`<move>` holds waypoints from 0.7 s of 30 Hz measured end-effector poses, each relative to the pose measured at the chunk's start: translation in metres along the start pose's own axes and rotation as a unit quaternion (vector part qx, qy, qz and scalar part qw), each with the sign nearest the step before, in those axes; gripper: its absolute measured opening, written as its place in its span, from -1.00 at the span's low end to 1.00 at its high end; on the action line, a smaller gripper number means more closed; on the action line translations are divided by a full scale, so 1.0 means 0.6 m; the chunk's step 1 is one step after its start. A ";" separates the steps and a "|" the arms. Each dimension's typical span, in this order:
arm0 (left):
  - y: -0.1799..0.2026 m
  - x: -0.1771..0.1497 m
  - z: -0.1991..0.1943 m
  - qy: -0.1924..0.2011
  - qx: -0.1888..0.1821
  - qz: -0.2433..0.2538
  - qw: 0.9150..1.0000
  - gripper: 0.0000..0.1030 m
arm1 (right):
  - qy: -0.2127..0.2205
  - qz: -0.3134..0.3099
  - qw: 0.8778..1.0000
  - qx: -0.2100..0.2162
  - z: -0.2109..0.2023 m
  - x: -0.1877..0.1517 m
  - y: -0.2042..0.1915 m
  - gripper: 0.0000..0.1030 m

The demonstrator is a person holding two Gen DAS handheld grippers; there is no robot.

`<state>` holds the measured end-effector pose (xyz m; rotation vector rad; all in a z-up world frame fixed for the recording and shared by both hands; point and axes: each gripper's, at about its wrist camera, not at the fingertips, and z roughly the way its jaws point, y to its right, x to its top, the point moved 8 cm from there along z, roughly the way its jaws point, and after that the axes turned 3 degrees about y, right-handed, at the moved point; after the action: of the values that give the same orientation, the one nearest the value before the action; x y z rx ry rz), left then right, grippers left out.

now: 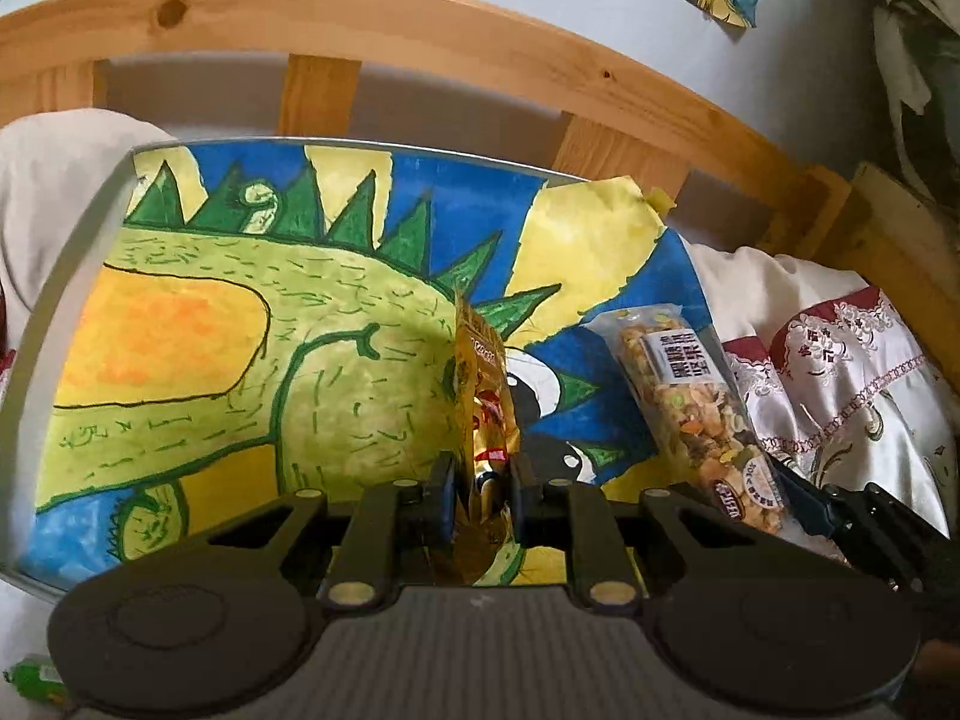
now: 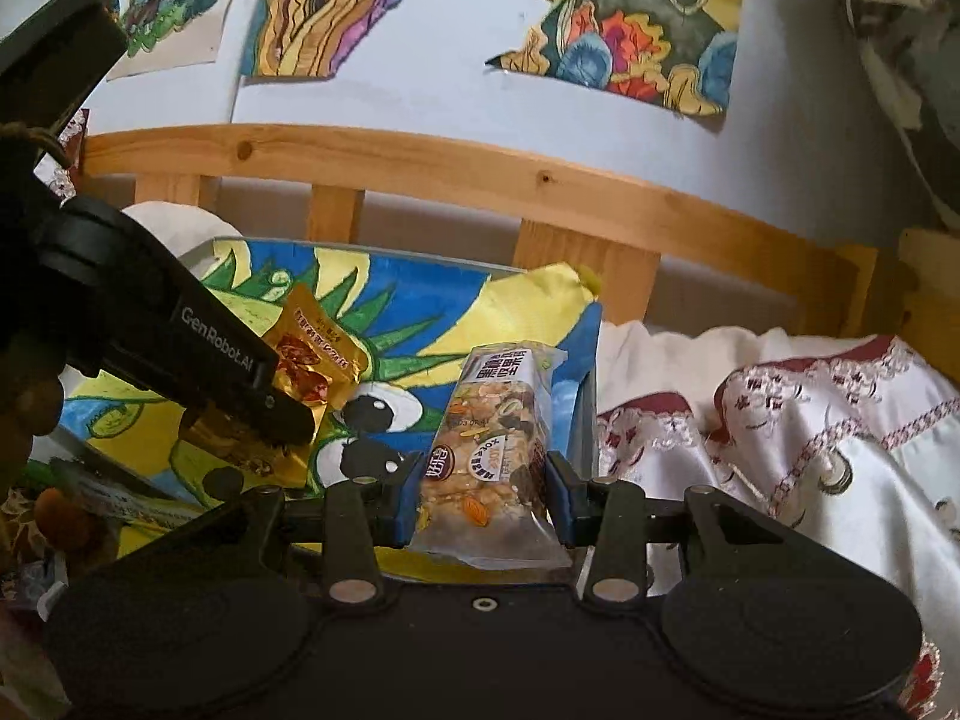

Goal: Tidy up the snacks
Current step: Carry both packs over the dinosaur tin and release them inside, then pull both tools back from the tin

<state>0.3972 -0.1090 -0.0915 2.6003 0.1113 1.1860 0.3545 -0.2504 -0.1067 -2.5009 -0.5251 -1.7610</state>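
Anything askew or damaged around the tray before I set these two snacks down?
The dinosaur painting lining the tray has its far right corner curled up past the rim. Both packets look intact: gold pouch in the left gripper, nut bar in the right gripper.

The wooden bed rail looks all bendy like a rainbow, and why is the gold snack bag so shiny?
In both wrist views the fisheye lens curves the straight wooden rail and darkens the corners. In the left wrist view, the gold snack bag, pinched in the left hand-held gripper, is foil and throws bright glare. In the right wrist view, the nut bar in the right hand-held gripper looks slightly soft.
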 end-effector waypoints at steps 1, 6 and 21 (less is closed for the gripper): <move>0.000 0.000 0.000 0.001 0.000 0.000 1.000 -0.63 | -0.003 0.001 1.000 0.000 0.002 -0.001 0.000 -0.15; -0.003 0.002 0.000 -0.003 0.004 -0.001 1.000 -0.60 | -0.011 0.003 1.000 0.000 0.007 -0.007 -0.001 -0.14; -0.041 0.001 -0.057 0.047 0.058 -0.015 0.997 0.91 | 0.024 0.005 1.000 -0.014 -0.027 0.020 0.001 0.56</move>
<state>0.3730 -0.0778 -0.0766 2.6304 0.2433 1.3287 0.3435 -0.2517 -0.0900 -2.4673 -0.4868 -1.8315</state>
